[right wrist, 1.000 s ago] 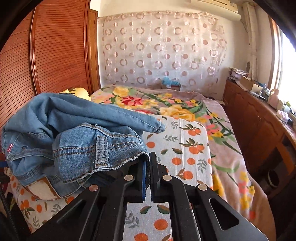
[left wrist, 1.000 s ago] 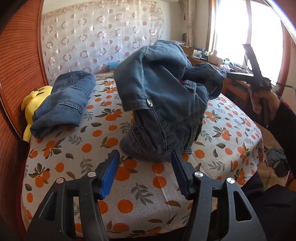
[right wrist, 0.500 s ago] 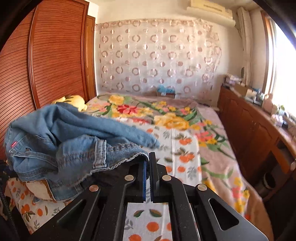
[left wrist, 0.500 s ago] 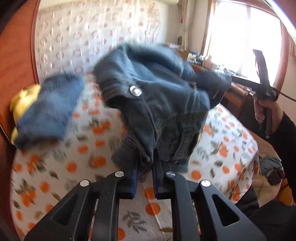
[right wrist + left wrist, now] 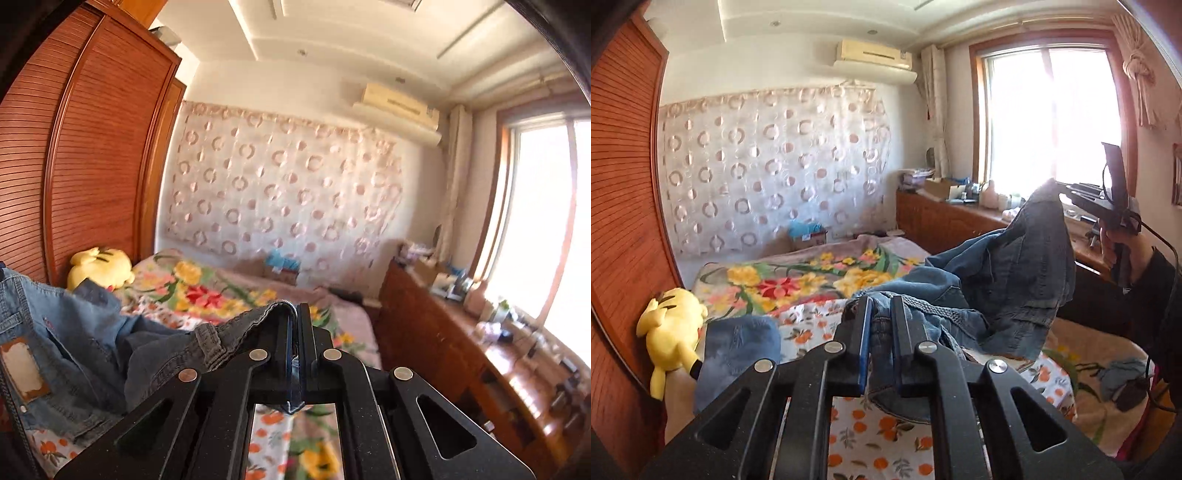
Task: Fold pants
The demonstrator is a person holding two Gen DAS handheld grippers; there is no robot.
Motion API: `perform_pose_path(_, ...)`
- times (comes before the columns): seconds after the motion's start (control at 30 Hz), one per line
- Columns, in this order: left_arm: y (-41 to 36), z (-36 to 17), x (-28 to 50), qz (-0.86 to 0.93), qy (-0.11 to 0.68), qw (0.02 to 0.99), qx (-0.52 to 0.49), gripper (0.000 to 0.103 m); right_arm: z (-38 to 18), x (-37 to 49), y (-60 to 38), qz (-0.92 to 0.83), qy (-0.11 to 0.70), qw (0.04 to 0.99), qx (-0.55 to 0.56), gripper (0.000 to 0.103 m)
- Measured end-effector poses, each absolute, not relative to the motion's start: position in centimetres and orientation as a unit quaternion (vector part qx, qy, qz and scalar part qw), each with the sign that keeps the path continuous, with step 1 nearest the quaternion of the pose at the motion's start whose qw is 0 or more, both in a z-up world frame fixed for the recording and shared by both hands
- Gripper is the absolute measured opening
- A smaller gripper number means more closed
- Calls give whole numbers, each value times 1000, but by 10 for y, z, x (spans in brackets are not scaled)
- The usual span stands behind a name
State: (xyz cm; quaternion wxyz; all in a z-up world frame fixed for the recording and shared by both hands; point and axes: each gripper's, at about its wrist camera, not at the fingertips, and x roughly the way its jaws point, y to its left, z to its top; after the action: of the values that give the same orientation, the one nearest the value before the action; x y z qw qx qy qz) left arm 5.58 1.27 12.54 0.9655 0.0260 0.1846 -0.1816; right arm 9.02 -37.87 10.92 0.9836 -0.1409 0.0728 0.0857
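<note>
Blue denim jeans [image 5: 1008, 280] hang in the air between my two grippers, above the bed. My left gripper [image 5: 880, 306] is shut on a bunched edge of the jeans. My right gripper [image 5: 294, 314] is shut on the waistband edge; the jeans [image 5: 85, 343] sag to its left, with the leather patch showing. In the left wrist view the right gripper [image 5: 1058, 194] holds the jeans' high corner at the right.
A second folded pair of jeans [image 5: 738, 343] lies on the orange-print bedsheet [image 5: 871, 439] beside a yellow plush toy [image 5: 670, 325]. A wooden wardrobe [image 5: 81, 166] stands at the left. A cluttered wooden sideboard [image 5: 480, 354] runs under the window at the right.
My left gripper has closed on the jeans, and both grippers have lifted them up off the bed. Both views now tilt upward toward the ceiling.
</note>
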Motion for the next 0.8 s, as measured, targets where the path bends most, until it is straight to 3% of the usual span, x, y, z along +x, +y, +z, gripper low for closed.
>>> perform_pose_path(0.27, -13, 171, 52, -211, 152, 965, 23, 11, 195, 47, -413, 7, 2, 989, -151, 2)
perform_pose_path(0.57, -63, 245, 43, -259, 104, 960, 33, 10, 256, 4, -411, -75, -41, 982, -167, 2)
perform_pose_path(0.7, -43, 230, 44, -252, 114, 961, 29, 10, 246, 4, -373, -64, -39, 981, -180, 2)
perform_pose_path(0.8, -29, 204, 47, -238, 133, 962, 27, 11, 203, 27, -334, -39, -25, 980, -196, 2)
